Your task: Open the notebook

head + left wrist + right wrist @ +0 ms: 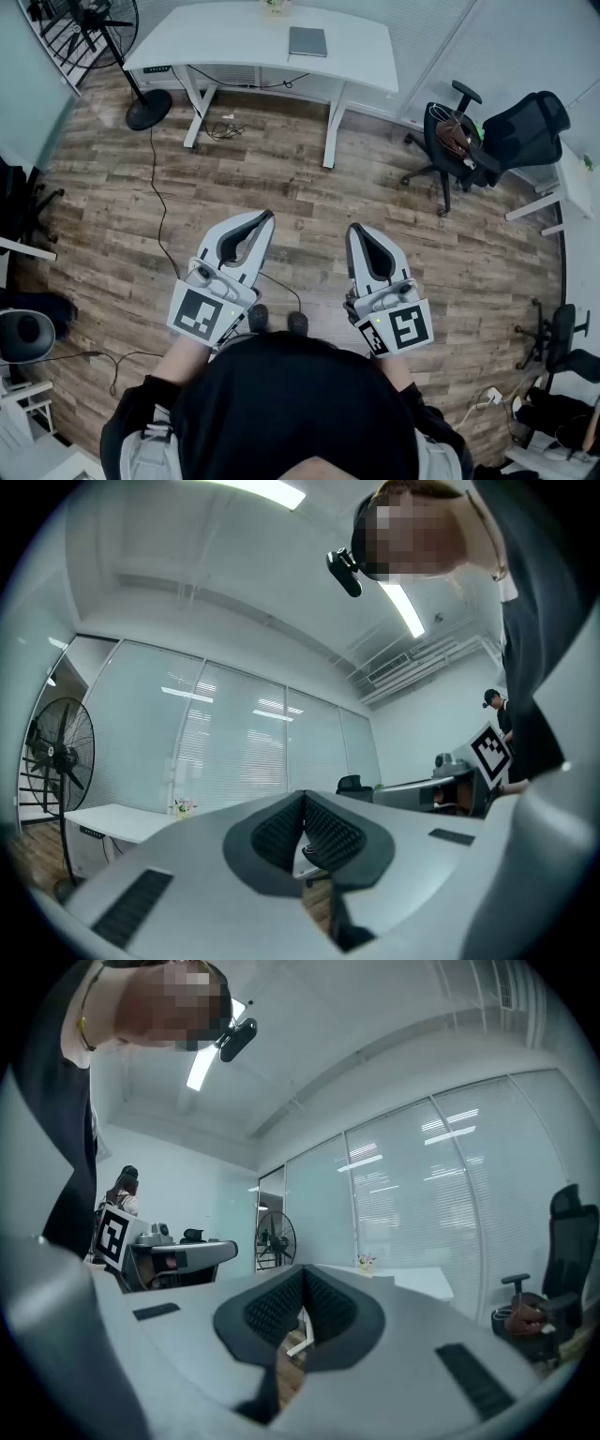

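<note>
Underfoot and running far ahead of both tongs: brown wood-plank floor. At its far end, well beyond the jaw tips: long white rectangular desk on white legs. Ahead and off to the right of the right-hand tongs: black swivel office chair on castors. Ahead and off to the left of the left-hand tongs: black pedestal fan with a round base.

Closer in, held low before the body: grey-and-white left gripper, jaws clenched pad against pad, nothing caught between them. Near it, apart by a strip of floor: matching right gripper, likewise squeezed tight on nothing. Both aimed roughly toward the desk, neither touching anything.

Smaller again: flat grey rectangular notebook, lying on the desktop straight ahead of the tongs and well apart from both, cover down flat. Just beyond it at the desk's far edge: small potted plant, too small to make out further.

By the look of things, nothing of the task done yet. Left to do, most likely: crossing the floor to the desk, parting one pair of jaws, catching the cover's edge and lifting it over.
</note>
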The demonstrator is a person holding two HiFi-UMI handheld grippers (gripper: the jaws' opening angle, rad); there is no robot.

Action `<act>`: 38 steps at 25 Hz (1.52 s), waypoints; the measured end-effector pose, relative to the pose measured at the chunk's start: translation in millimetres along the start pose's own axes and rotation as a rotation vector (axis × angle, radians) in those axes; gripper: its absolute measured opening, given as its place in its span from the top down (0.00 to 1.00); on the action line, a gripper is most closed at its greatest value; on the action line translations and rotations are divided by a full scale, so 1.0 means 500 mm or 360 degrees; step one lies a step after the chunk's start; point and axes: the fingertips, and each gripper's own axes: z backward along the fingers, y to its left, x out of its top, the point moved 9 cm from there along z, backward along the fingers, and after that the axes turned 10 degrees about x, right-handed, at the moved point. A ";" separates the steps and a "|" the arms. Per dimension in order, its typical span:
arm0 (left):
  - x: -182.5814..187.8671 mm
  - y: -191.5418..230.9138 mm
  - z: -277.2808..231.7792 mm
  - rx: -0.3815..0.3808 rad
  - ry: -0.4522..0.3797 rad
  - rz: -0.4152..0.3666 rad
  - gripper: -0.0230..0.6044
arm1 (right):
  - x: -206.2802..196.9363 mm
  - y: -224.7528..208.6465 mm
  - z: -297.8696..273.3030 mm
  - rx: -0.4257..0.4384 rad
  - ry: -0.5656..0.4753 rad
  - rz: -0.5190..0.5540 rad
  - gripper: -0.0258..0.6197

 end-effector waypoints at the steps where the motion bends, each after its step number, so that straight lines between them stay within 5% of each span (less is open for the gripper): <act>1: 0.001 0.001 0.000 0.0002 0.0007 -0.0001 0.94 | -0.001 0.001 -0.002 0.0004 0.0004 -0.0005 0.95; 31: 0.014 0.092 0.057 -0.0061 -0.0026 0.0001 0.94 | -0.034 0.071 -0.053 0.0050 0.0015 0.0039 0.95; 38: -0.012 0.132 0.080 -0.0104 0.0017 0.0026 0.94 | -0.043 0.126 -0.106 0.0022 -0.0135 -0.0051 0.95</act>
